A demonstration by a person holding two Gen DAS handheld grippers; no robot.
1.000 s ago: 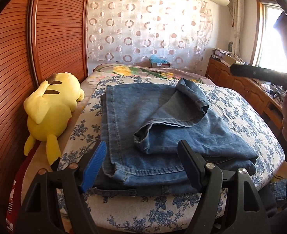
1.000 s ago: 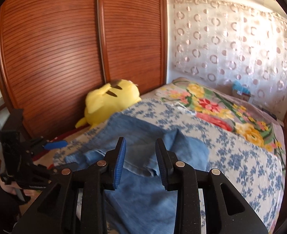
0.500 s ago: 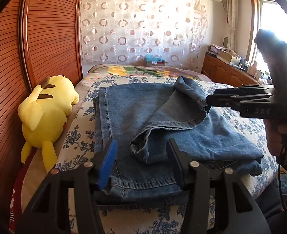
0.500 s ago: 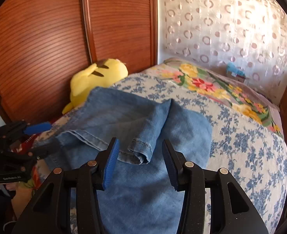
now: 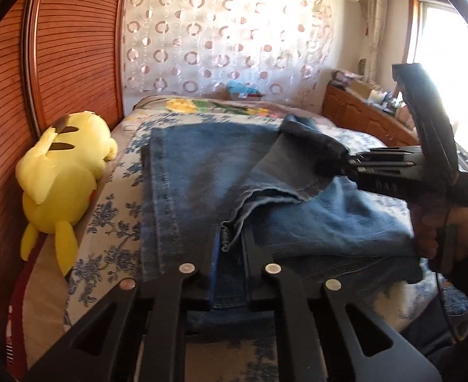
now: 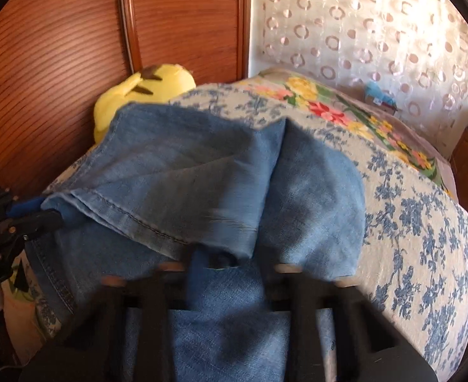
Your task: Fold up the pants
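Jeans [image 5: 202,178] lie folded on the flowered bedspread [image 5: 113,216], spread out ahead of both sets of fingers, with a loose leg hem flopped across the top layer. The left gripper [image 5: 229,245] has its jaws closing, and the pads pinch the near corner of that hem between them. The right gripper [image 6: 230,261] is closing too, its blurred fingers gripping the other corner of the same hem fold. A yellow plush [image 5: 62,172] lies well off to the left of the left fingers, against the slatted wooden door [image 5: 74,47]. Past the jeans are a bright floral blanket [image 6: 329,108] and a ringed curtain [image 5: 227,31]. Nothing stands between the fingers and the denim.

A second ago both pairs of fingers stood wide apart short of the hem, which lay untouched; now both have come in on it. The right gripper was up in the air then and has since dropped to the cloth.
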